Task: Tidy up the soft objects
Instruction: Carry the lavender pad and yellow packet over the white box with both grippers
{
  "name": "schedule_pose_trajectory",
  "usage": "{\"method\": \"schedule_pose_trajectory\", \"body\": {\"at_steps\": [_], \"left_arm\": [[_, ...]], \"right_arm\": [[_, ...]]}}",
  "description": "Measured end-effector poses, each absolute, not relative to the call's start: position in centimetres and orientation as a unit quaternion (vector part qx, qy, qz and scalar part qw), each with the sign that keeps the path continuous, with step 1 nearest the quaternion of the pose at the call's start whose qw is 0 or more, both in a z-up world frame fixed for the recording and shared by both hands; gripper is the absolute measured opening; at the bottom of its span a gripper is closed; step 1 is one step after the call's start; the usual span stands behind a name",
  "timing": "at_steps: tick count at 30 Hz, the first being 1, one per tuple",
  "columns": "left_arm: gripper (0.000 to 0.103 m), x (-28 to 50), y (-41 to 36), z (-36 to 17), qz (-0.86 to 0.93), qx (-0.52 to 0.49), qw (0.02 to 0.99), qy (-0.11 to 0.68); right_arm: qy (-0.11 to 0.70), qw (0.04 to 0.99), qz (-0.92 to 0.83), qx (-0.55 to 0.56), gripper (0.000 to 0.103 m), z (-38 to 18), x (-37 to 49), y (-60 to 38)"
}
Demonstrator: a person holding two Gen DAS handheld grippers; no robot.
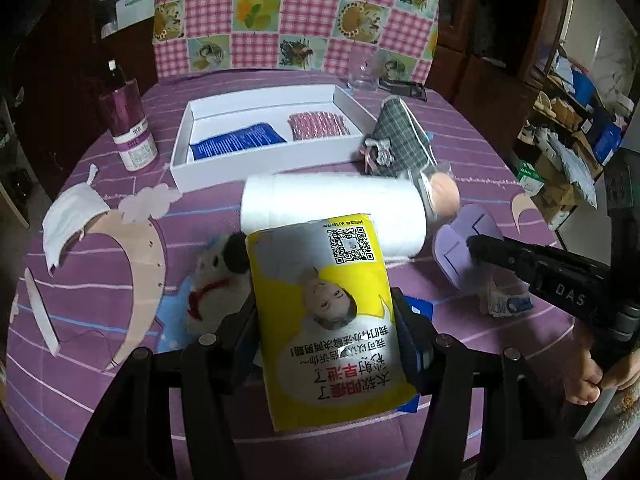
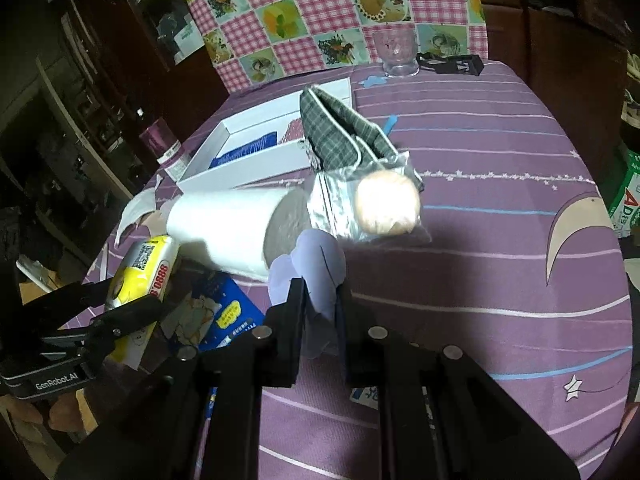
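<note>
My left gripper (image 1: 325, 298) is shut on a yellow tissue pack (image 1: 320, 300) printed with a QR code and a face, held a little above the purple tablecloth (image 1: 100, 168). That pack also shows at the left of the right wrist view (image 2: 146, 268). My right gripper (image 2: 320, 302) is shut on a thin lilac foam piece (image 2: 316, 260), low over the cloth; in the left wrist view it (image 1: 476, 246) reaches in from the right. Behind the pack lies a white paper roll (image 1: 332, 208). A white box (image 1: 260, 164) at the back holds a blue pack (image 1: 236, 142) and a pink item (image 1: 320, 124).
A white plush toy (image 1: 212, 280) lies left of the pack. A plaid pouch (image 1: 400, 136) and a peach sponge in a clear bag (image 2: 388, 208) sit by the box. A pink bottle (image 1: 128, 124), a glass (image 1: 364, 72), a white mask (image 1: 68, 220) and a pink foam crescent (image 1: 140, 256) lie around.
</note>
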State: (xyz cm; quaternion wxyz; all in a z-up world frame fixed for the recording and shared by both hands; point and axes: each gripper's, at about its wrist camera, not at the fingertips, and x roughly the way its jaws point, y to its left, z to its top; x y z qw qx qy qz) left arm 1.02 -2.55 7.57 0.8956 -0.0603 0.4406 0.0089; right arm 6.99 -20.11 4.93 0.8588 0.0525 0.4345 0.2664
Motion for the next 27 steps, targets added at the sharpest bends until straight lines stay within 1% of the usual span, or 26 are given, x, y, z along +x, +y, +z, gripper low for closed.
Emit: {"method": "schedule_pose_trajectory", "body": {"at_steps": [13, 18, 27], "left_arm": [[0.060, 3.9, -0.8, 11.7, 0.011, -0.051, 0.907, 0.419], [0.060, 6.2, -0.1, 12.9, 0.011, -0.051, 0.909, 0.413], [0.060, 11.8, 2.0, 14.3, 0.032, -0.068, 0.912, 0.403]], "right_arm": [[0.450, 0.861, 0.231, 0.051, 0.016, 10.4, 9.2, -19.5], [0.457, 0.858, 0.226, 0.066, 0.016, 12.2, 11.7, -18.0], [0.466, 0.848, 0.229, 0.109, 0.016, 13.5, 17.5, -15.2]]}}
